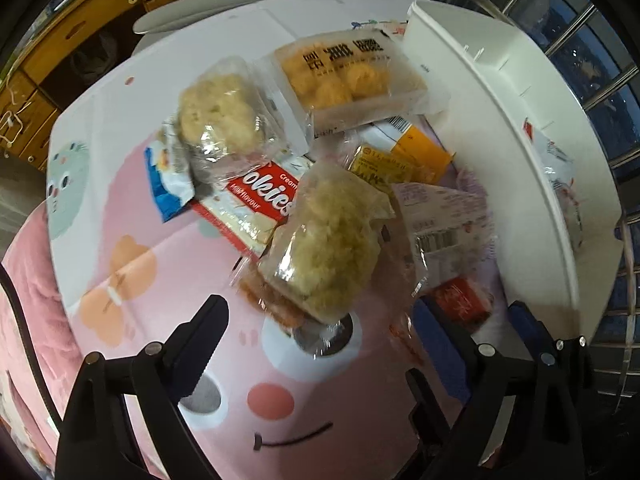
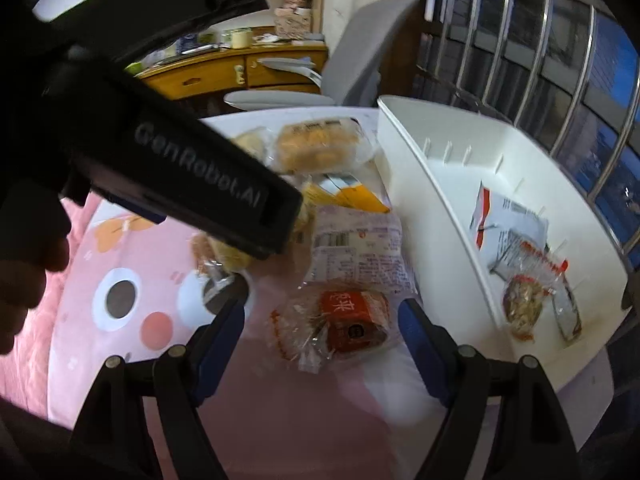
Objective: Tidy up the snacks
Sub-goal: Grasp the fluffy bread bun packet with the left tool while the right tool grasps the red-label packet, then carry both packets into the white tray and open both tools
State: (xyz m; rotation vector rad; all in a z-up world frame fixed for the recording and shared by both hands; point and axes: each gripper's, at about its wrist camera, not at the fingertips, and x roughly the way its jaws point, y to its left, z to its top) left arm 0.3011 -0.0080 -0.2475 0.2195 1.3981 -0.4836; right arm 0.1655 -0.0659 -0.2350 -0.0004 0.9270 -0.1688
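**Both grippers spread above a heap of snack packets beside a white bin**

One round table (image 1: 120, 184) with a pink cartoon-face cover carried the whole scene, and one white bin (image 1: 492, 92) with slotted walls stood along its far right edge. Two or three packets (image 2: 520, 256) lay in the bin; the exact count could not be told.

The heap of snacks (image 1: 320, 168) lay on the table just beside the bin. In it were two clear-wrapped pale crumbly cakes, the nearer one (image 1: 332, 248) lying on top of the pile and the farther one (image 1: 220, 116) behind it. There was also one tray of orange-yellow buns (image 1: 344, 72), one red cookie box (image 1: 256, 204), one yellow packet (image 1: 400, 160), one pale purple printed bag (image 2: 360, 248), one blue-and-white wrapper (image 1: 168, 184) and one red-labelled wrapped cake (image 2: 352, 320). Motion blur softened most labels.

The left gripper (image 1: 360, 344) pointed steeply down over the nearer crumbly cake, its jaws wide apart and nothing between them. The right gripper (image 2: 322, 340) tilted down, jaws spread either side of the red-labelled cake without pressing it.

In the right wrist view, the black body of the left tool (image 2: 180, 168) crossed the frame and hid part of the heap. A grey chair (image 2: 360, 60), a wooden desk (image 2: 240, 72) and window bars (image 2: 540, 40) stood behind.
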